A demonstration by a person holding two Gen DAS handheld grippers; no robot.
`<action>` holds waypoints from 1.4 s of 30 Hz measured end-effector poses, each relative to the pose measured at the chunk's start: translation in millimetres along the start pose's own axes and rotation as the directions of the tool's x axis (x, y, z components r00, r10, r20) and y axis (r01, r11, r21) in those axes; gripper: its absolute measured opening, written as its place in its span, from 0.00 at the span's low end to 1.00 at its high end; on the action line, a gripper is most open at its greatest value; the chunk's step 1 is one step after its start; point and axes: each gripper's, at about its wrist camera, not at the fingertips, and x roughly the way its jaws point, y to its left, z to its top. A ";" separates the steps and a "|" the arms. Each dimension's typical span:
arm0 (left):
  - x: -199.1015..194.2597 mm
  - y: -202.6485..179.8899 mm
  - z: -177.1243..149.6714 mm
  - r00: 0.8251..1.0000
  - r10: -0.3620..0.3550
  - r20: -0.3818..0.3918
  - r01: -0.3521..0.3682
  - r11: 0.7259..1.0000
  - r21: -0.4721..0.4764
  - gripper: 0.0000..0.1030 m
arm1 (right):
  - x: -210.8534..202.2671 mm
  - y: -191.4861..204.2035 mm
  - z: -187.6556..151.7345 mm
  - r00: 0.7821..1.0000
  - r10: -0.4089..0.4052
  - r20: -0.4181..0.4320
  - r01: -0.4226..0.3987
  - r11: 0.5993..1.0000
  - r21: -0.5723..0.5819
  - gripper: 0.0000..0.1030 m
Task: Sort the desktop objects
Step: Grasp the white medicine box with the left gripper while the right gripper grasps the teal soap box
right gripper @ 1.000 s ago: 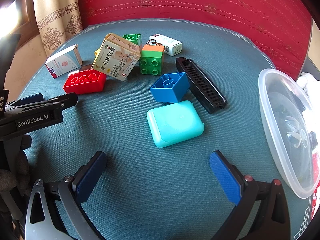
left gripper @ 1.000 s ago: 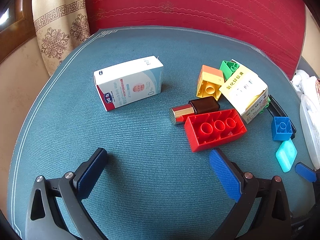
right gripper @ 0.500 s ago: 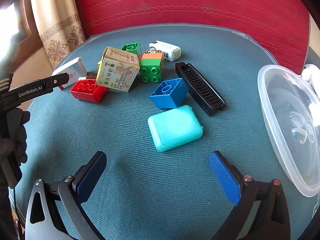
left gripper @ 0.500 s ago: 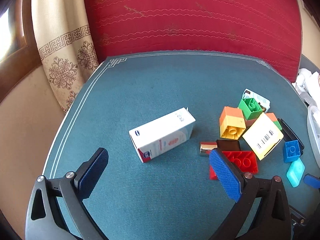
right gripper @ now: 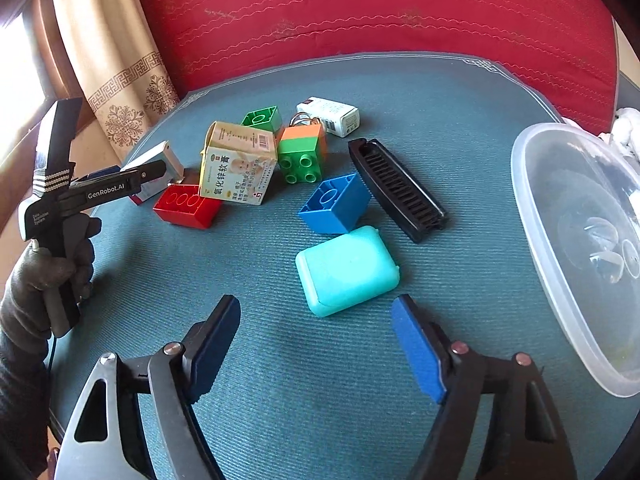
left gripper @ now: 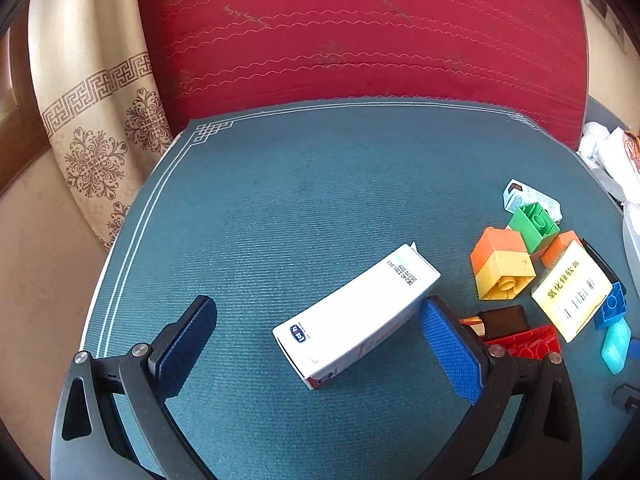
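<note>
A white medicine box (left gripper: 356, 316) lies on the teal mat (left gripper: 280, 200), between the fingers of my open left gripper (left gripper: 320, 344); its right pad (left gripper: 448, 348) is close beside the box. In the right wrist view the box (right gripper: 156, 168) sits behind the left gripper's tip. My right gripper (right gripper: 316, 344) is open and empty, just short of a turquoise case (right gripper: 346, 270). A yellow carton (right gripper: 238, 162), red brick (right gripper: 186, 204), blue brick (right gripper: 334, 204), green-orange bricks (right gripper: 302, 152) and black comb (right gripper: 396, 188) lie clustered.
A clear plastic bowl (right gripper: 580, 240) stands at the right edge. A small white box (right gripper: 330, 116) with a key ring lies at the back. A red cushion (right gripper: 380, 12) rises behind the mat, a curtain (right gripper: 116, 72) at the left.
My left gripper has swung left and dropped over the white medicine box, which now lies between its fingers. My right gripper has pulled back slightly; the objects have not moved.
</note>
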 end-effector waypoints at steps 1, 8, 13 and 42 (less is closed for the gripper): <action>1.5 0.7 -0.3 1.000 -0.013 -0.003 0.013 1.000 -0.006 1.00 | 0.3 -1.2 1.8 1.000 -0.007 0.001 0.007 1.000 0.003 0.78; 4.0 0.4 -0.5 0.998 -0.067 -0.012 0.067 0.998 -0.010 0.90 | 8.6 -8.9 13.8 0.999 -0.041 0.001 0.041 0.999 0.012 0.75; 8.7 -9.9 -2.7 0.992 -0.118 -0.049 0.118 0.993 -0.003 0.68 | 14.7 -6.1 19.5 0.998 -0.060 0.001 0.060 0.998 -0.008 0.75; -1.8 -12.0 -5.7 0.994 -0.081 -0.069 0.077 0.996 -0.051 0.38 | 1.6 -1.8 0.8 0.996 -0.083 0.020 0.084 0.994 -0.076 0.60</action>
